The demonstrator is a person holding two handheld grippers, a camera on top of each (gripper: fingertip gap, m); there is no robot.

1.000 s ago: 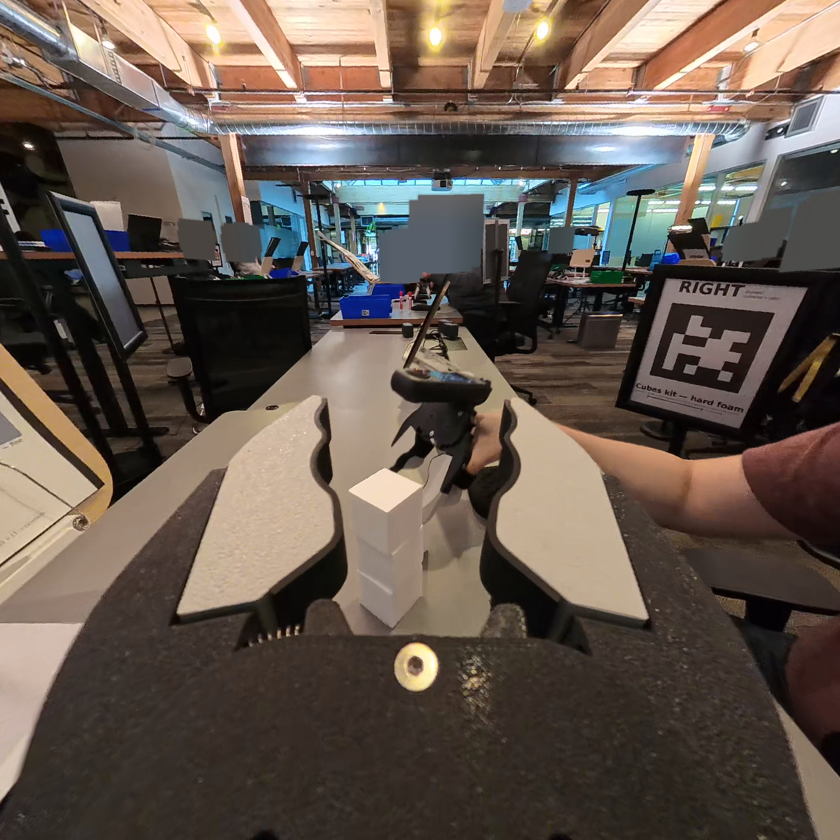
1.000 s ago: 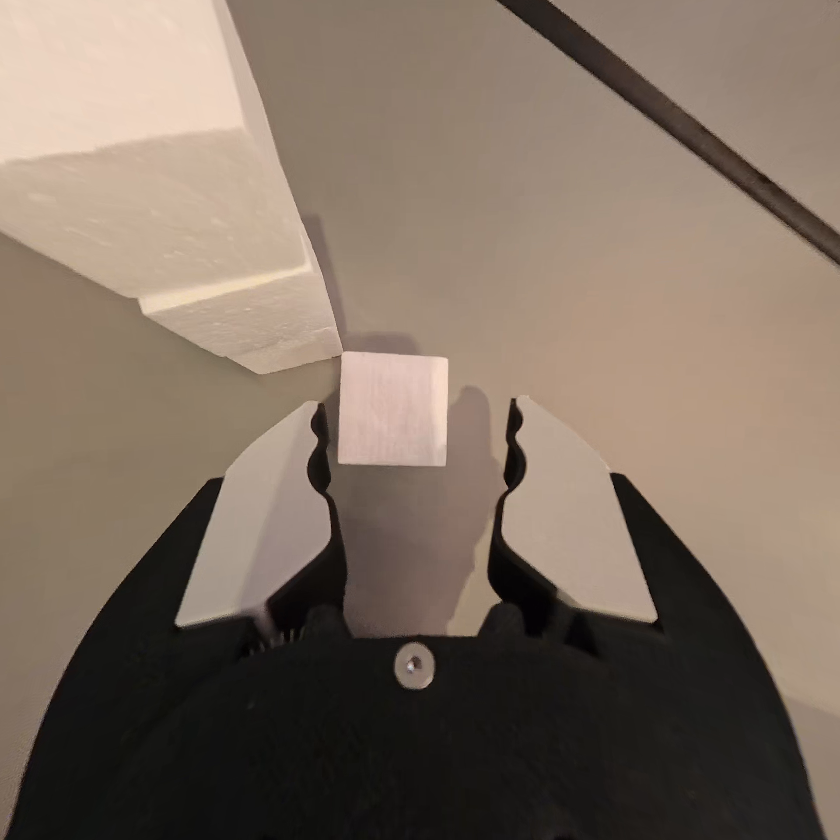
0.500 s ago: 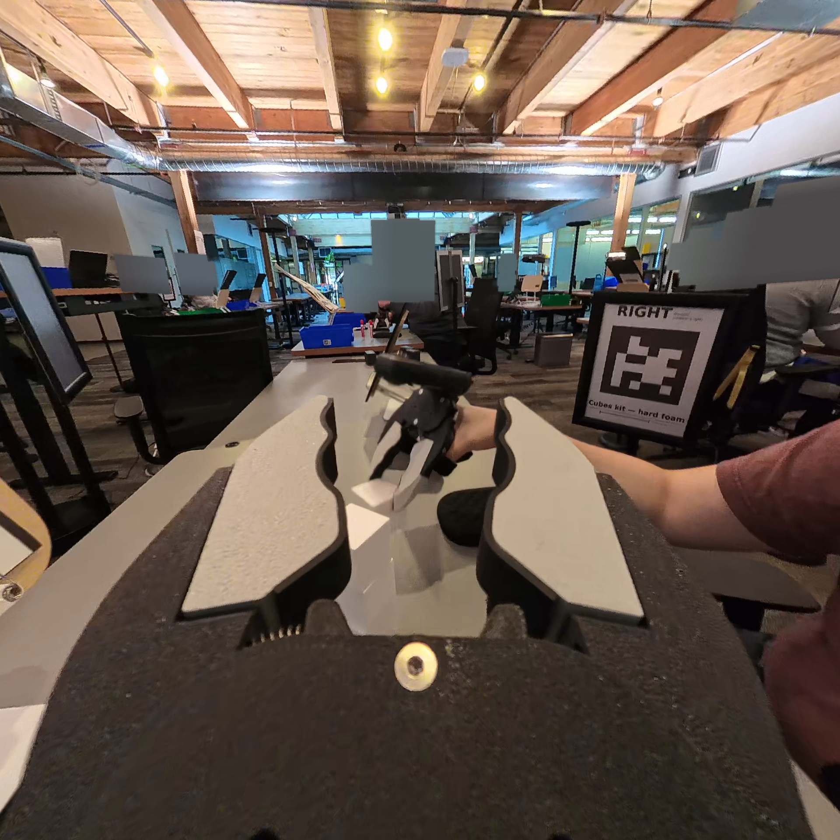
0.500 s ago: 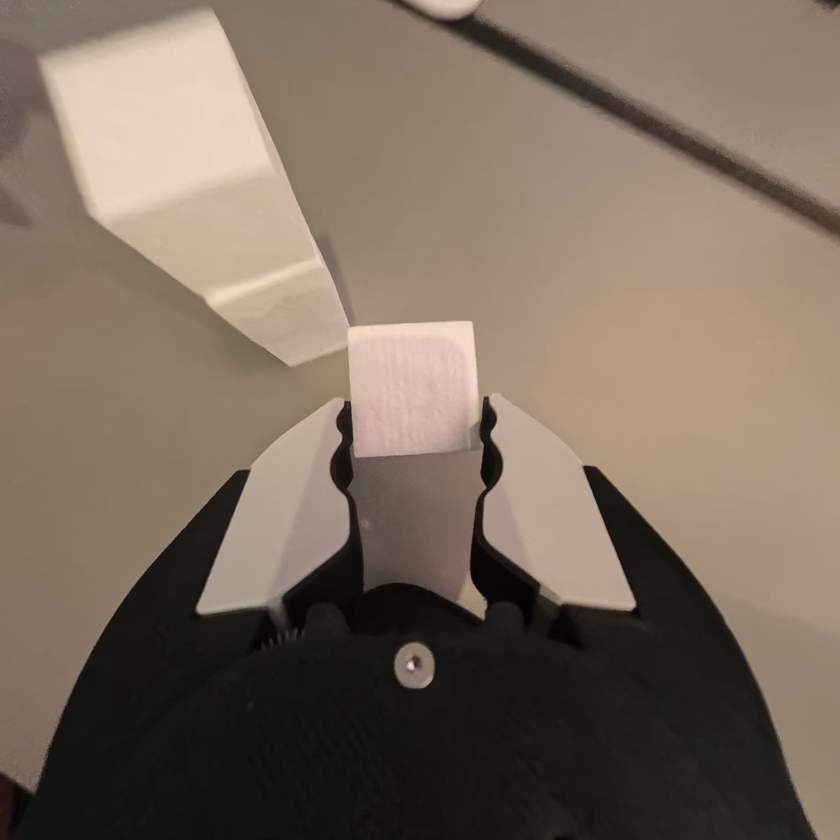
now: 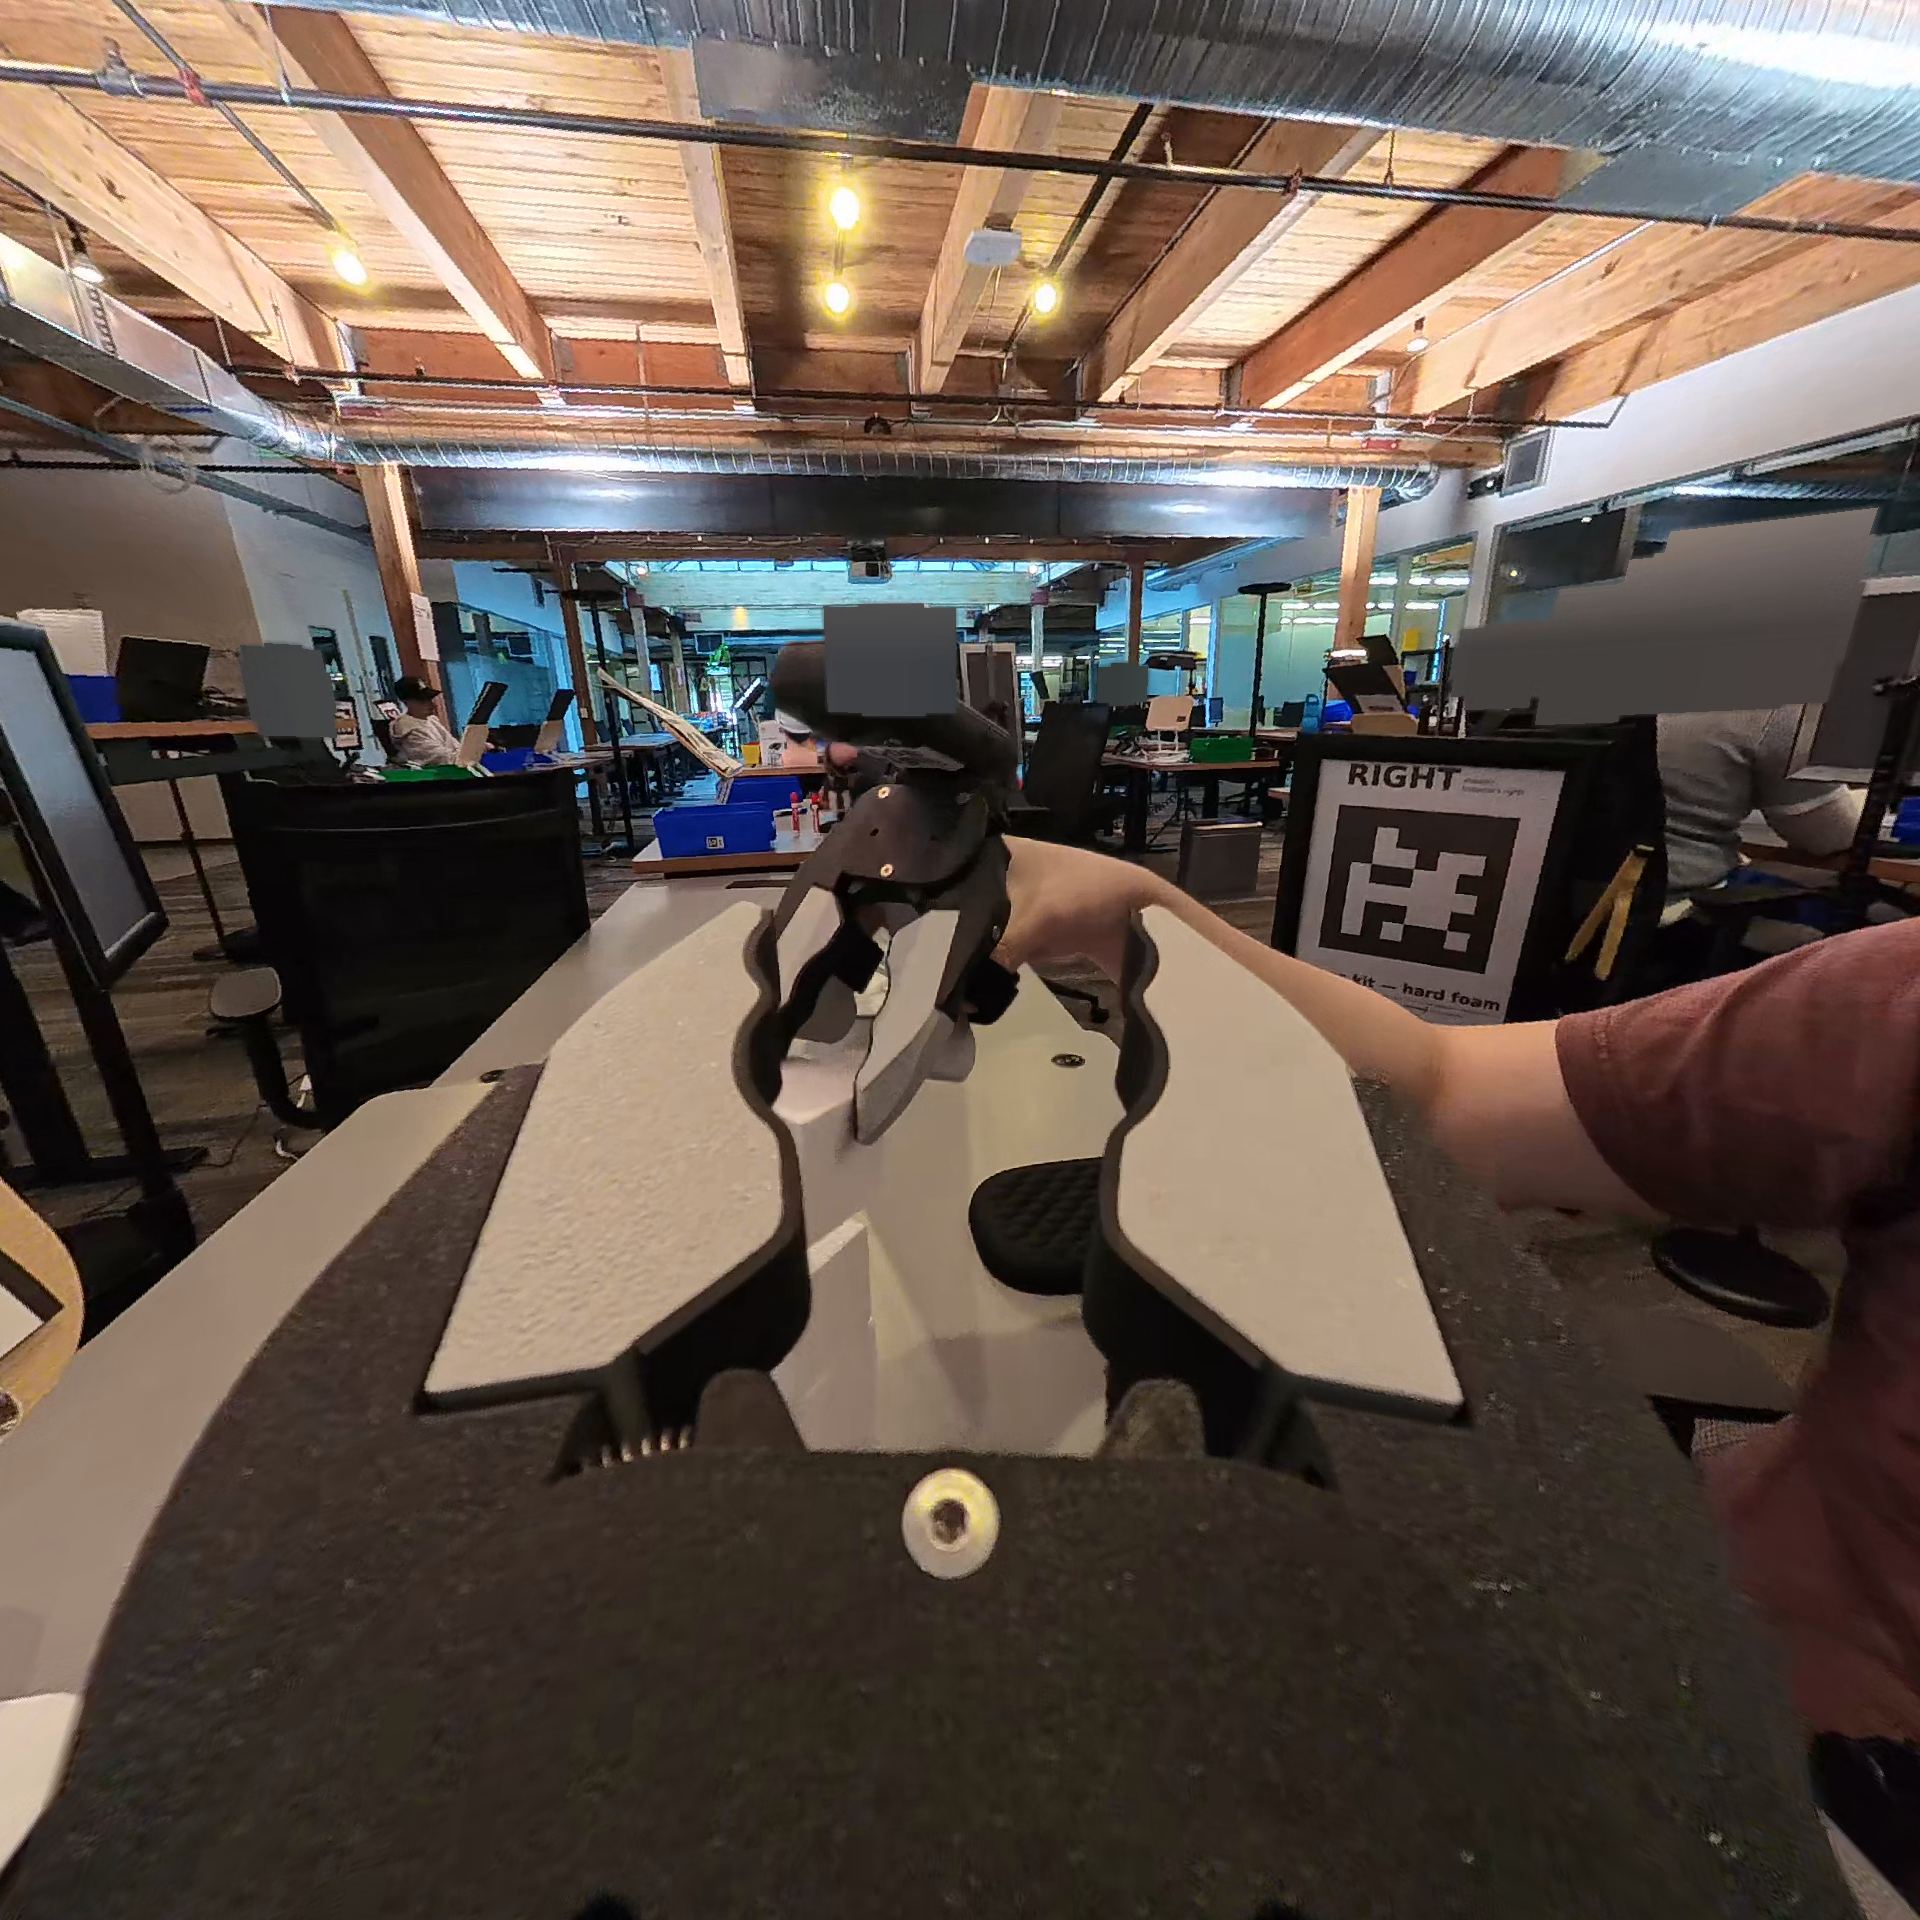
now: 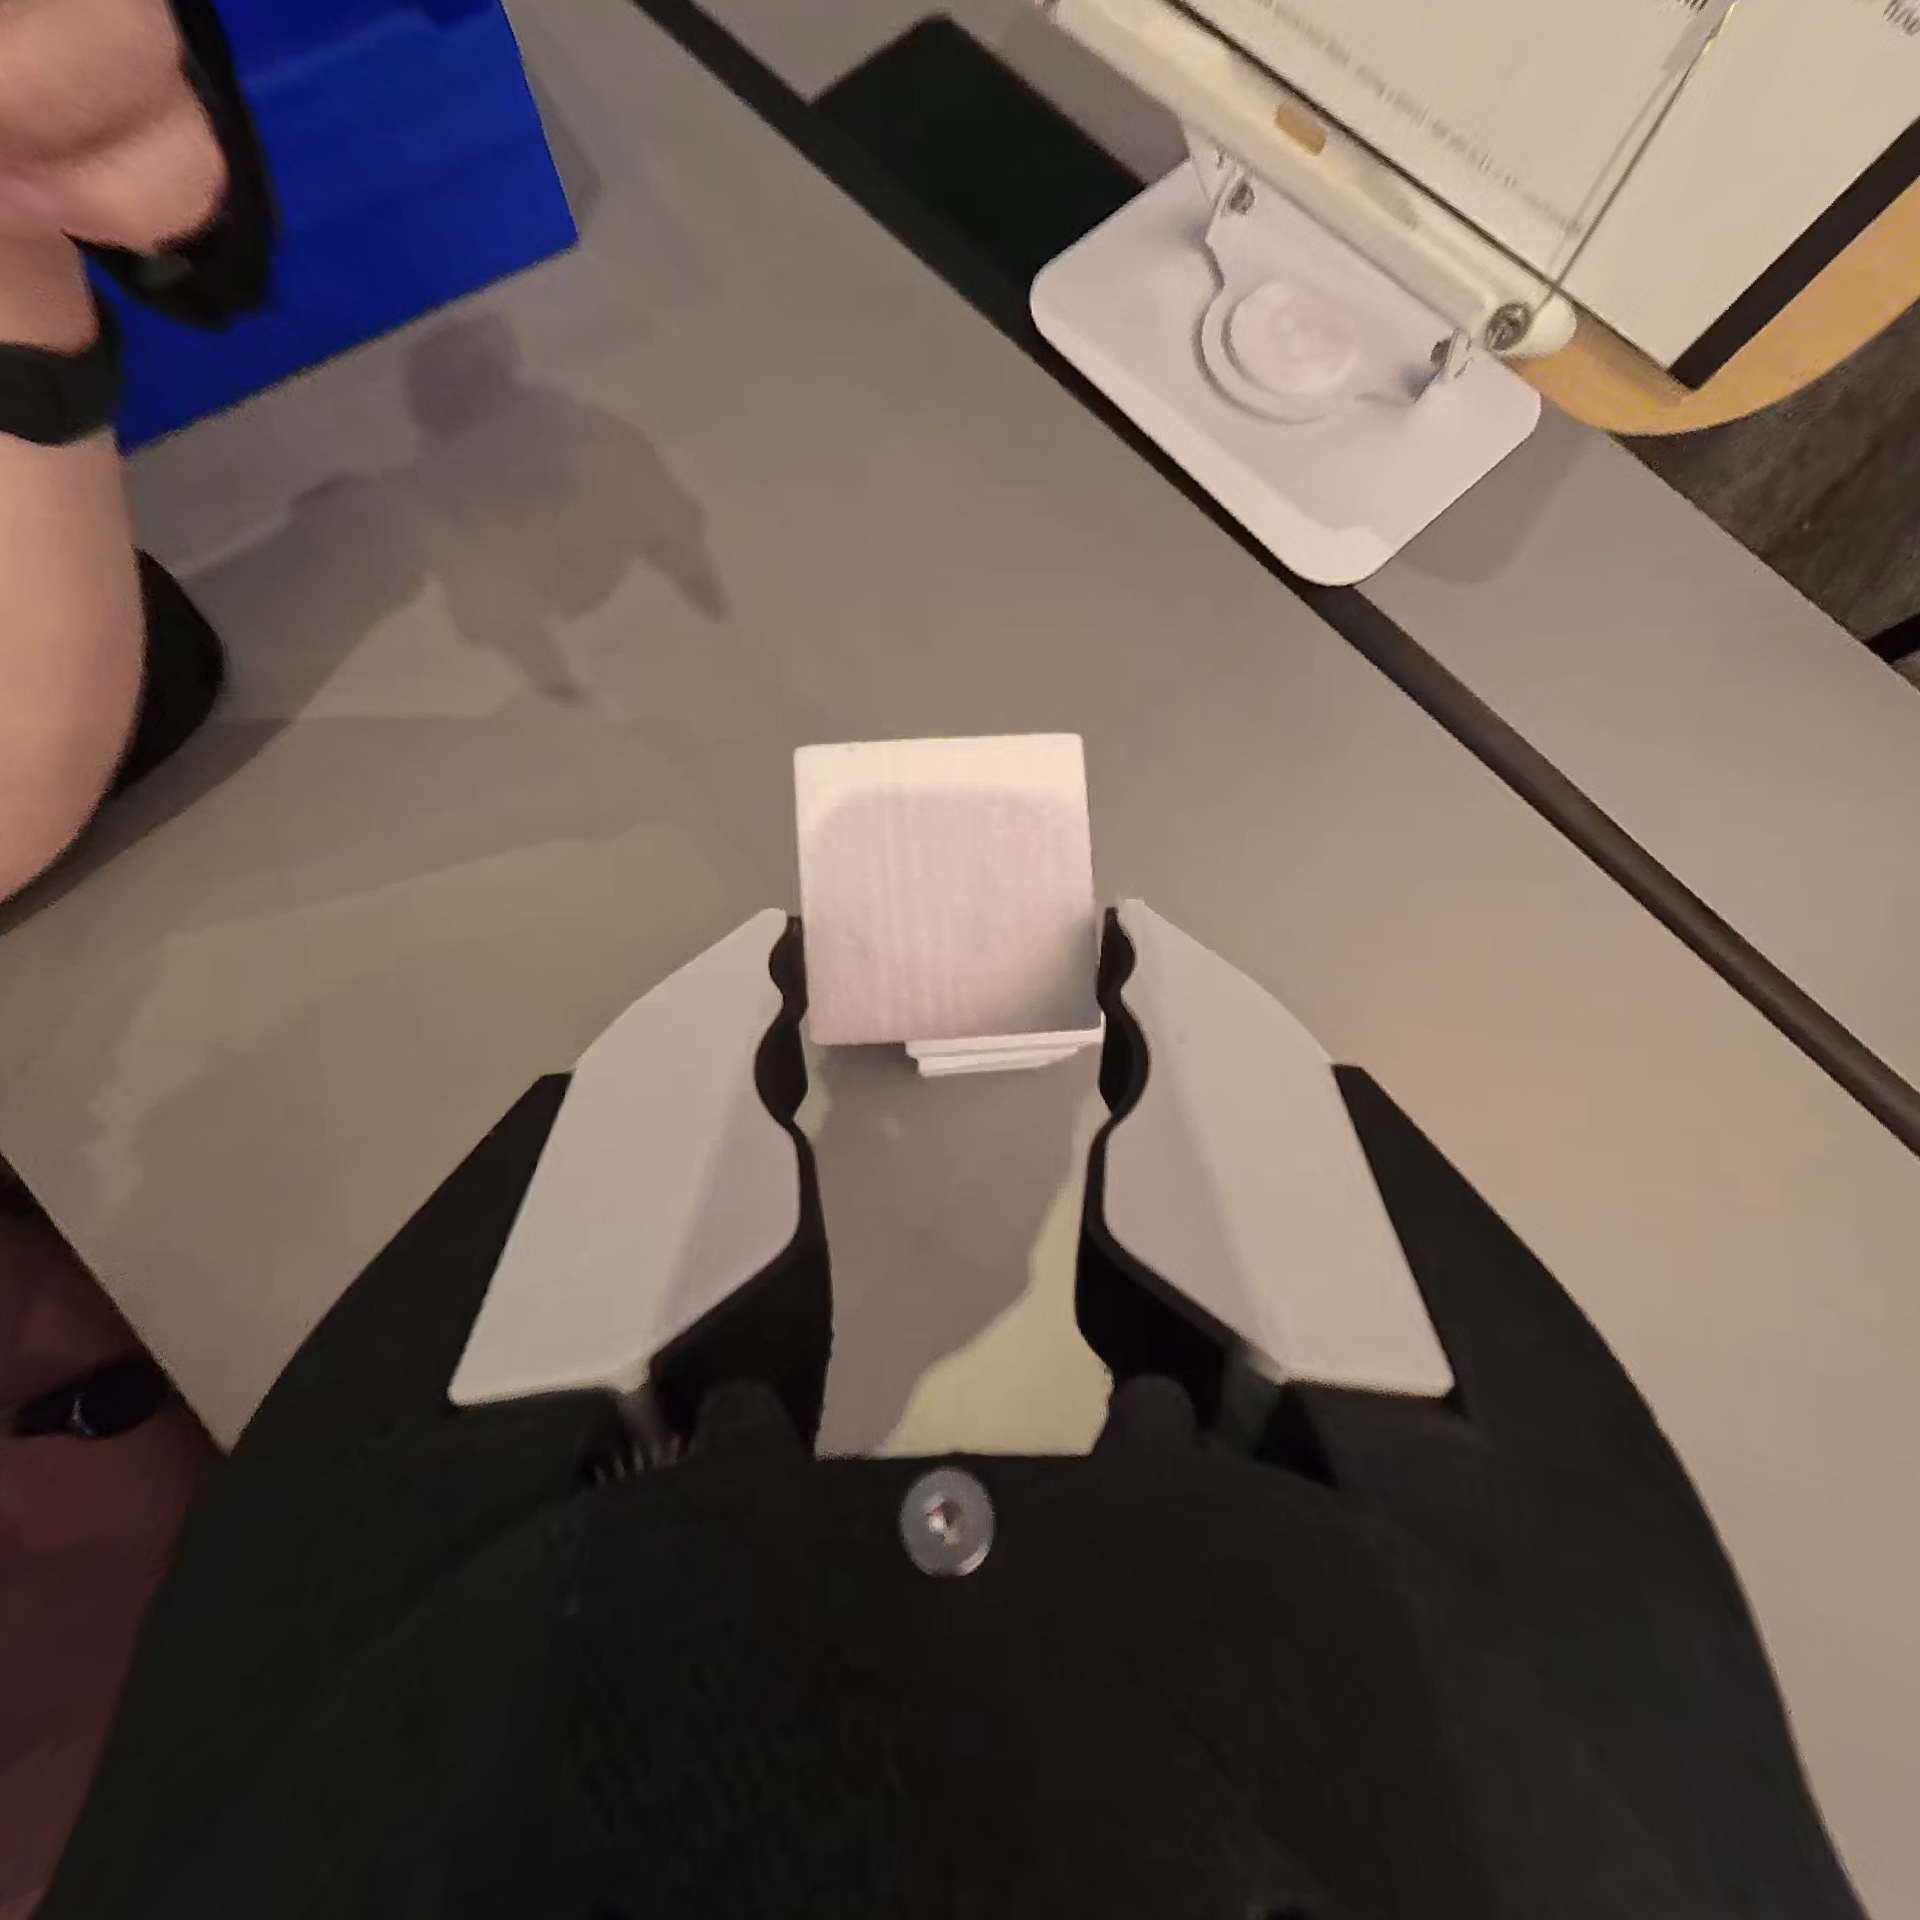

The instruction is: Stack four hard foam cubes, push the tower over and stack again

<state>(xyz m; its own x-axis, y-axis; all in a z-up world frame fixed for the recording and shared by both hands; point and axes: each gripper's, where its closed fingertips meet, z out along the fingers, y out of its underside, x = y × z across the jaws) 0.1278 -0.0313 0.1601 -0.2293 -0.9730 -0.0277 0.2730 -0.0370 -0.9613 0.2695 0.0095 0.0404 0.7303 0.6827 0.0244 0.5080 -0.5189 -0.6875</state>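
My right gripper (image 6: 951, 914) is shut on a white foam cube (image 6: 940, 883) and looks straight down. Just under the cube, the white edges of the cube stack (image 6: 987, 1058) stick out, so the held cube is right over the stack. In the left wrist view the right gripper (image 5: 847, 1075) hangs over the top of the stack (image 5: 826, 1153), with its cube mostly hidden behind the fingers. My left gripper (image 5: 945, 925) is open and empty, and the stack stands between its fingers without touching them.
The grey table (image 6: 1351, 935) has a dark edge at the right. A white stand base (image 6: 1288, 384) holds a board at the back right. A blue bin (image 6: 343, 177) stands at the back left. A marker sign (image 5: 1418, 883) and a black chair (image 5: 405, 914) stand beyond the table. My hands' fingertips stand some 20 cm from each other.
The right gripper shut on the loose cube beside the stack, lifted it and carried it over the stack top. The left gripper's view has shifted and the stack sits lower in it.
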